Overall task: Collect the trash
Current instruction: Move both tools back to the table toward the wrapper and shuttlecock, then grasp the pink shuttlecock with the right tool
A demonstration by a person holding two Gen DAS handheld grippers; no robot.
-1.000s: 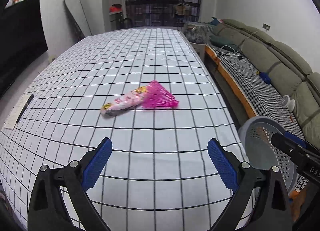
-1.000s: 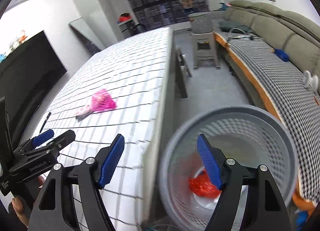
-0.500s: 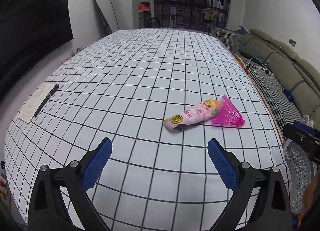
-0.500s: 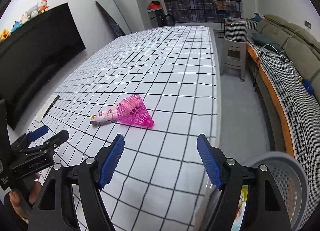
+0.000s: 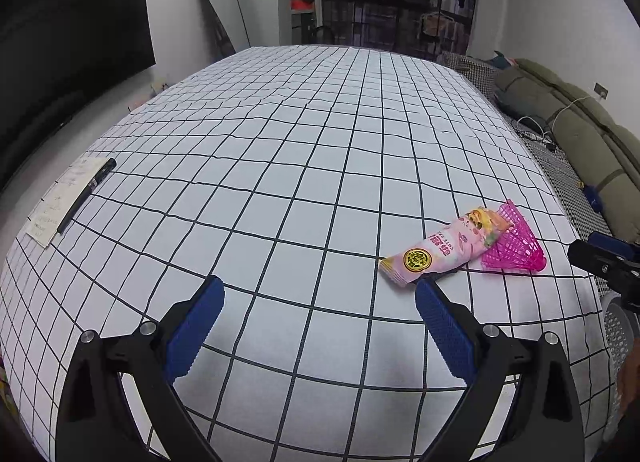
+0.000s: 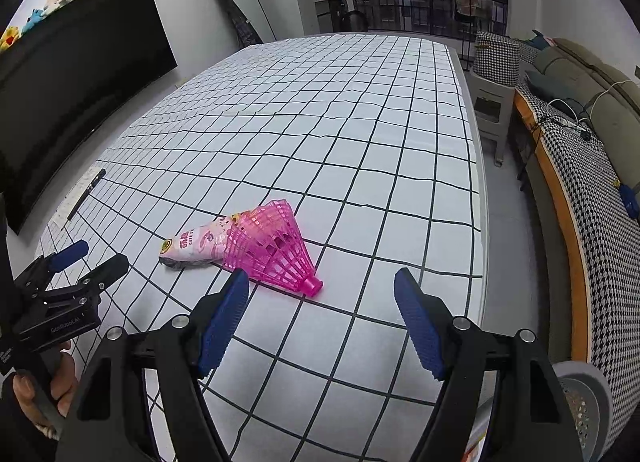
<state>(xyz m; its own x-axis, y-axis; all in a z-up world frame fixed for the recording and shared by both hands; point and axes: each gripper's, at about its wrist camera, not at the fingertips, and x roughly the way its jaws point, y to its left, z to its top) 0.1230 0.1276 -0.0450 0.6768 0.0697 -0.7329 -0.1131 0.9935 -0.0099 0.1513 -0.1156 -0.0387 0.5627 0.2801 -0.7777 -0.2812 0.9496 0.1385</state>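
Note:
A pink snack wrapper (image 5: 442, 248) lies on the checked tablecloth (image 5: 304, 150), its end tucked against a pink plastic mesh cone (image 5: 516, 244). Both also show in the right wrist view, the wrapper (image 6: 196, 244) to the left of the cone (image 6: 272, 248). My left gripper (image 5: 320, 294) is open and empty, with the wrapper just beyond its right finger. My right gripper (image 6: 322, 290) is open and empty, close above the table with the cone's narrow end just ahead between its fingers. The grey trash basket (image 6: 584, 410) stands on the floor at the table's right edge.
A pen on a sheet of paper (image 5: 76, 198) lies at the table's left edge. A sofa (image 6: 592, 150) runs along the right wall, with a small stool (image 6: 492, 74) behind the table's right side. A black screen (image 6: 80, 94) stands to the left.
My right gripper has swung from over the trash basket back to the table and closed in on the pink cone. My left gripper has turned left, so the trash now sits to its right.

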